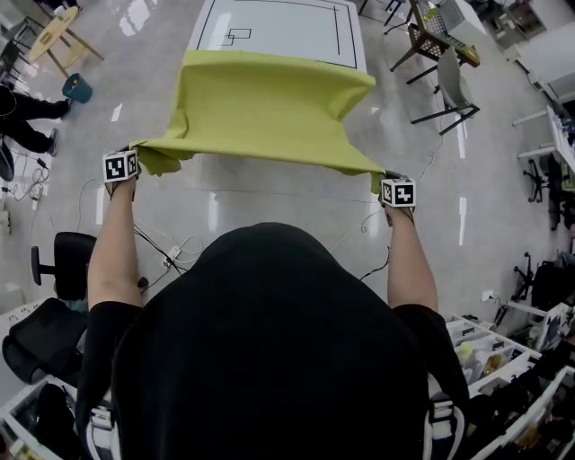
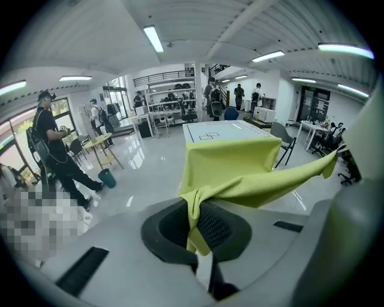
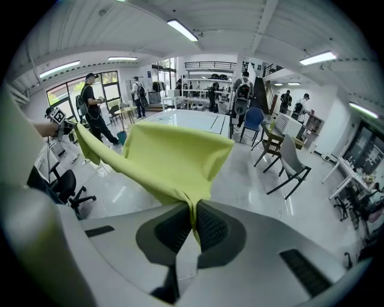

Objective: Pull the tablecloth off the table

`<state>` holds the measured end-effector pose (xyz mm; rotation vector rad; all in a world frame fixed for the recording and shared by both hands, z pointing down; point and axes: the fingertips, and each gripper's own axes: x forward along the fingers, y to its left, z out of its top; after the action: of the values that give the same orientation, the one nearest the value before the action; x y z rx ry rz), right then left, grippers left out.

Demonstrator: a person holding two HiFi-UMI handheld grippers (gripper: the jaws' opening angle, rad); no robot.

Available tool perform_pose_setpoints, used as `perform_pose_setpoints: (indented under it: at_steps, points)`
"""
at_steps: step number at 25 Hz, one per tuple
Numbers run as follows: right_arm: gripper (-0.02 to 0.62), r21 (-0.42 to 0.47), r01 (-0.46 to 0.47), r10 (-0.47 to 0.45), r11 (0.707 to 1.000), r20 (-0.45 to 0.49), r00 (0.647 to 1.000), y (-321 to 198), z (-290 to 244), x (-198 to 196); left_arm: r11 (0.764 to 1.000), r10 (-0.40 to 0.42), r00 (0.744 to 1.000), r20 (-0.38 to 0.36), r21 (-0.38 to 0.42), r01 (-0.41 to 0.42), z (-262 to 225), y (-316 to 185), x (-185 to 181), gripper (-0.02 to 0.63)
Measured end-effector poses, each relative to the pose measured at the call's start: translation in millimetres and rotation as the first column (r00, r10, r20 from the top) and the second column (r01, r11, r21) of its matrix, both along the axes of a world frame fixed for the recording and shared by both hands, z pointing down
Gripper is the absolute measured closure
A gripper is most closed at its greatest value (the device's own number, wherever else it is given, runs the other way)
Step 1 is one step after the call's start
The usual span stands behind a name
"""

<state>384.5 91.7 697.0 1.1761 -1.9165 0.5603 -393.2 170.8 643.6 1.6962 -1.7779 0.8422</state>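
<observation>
**Room:** open workshop hall with a glossy grey floor [image 1: 269, 193]; chairs and benches stand round its edges.

**Table** [image 1: 278, 27]: white top with black line markings, at 12 o'clock from the person. Most of the top shows bare.

**Tablecloth** [image 1: 260, 112]: yellow-green. Its far end lies over the table's near edge. The rest spans the air toward 6 o'clock, with the near hem stretched from 9 to 3 o'clock.

**Left gripper** [image 2: 193, 210]: jaws clamped on the 9 o'clock corner (cloth bunched between the pads).

**Right gripper** [image 3: 193, 219]: jaws clamped on the 3 o'clock corner.

**Note:** the cloth left on the table lies dead ahead at 12, so an even pull toward 6 looks enough. The left gripper sits slightly nearer the table.
</observation>
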Motion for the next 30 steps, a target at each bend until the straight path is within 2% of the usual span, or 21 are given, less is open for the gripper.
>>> perform_pose_setpoints:
  at_steps: [9,15,21,30]
  points:
    - [0.575,0.116,-0.072,0.072,0.991,0.003,0.997,27.3,-41.1,-37.4,0.998,0.051,0.999,-0.008,0.027,-0.051,-17.4,19.0,-42.7,0.581]
    - [0.575,0.172,-0.154,0.15,0.973,0.037,0.988,34.9,-62.0,-47.5,0.996,0.066,0.998,-0.017,0.053,-0.065,-31.1,17.0,-55.0,0.581]
    - [0.575,0.251,-0.267,0.241,0.931,0.128,0.962,28.7,-95.8,-51.7,0.989,0.095,0.995,-0.003,0.11,-0.095,-60.7,5.4,-61.8,0.581]
    - [0.575,0.305,-0.372,0.281,0.876,0.302,0.911,14.0,-156.6,-50.5,0.972,0.12,0.992,0.035,0.198,-0.125,-114.4,-11.9,-63.1,0.581]
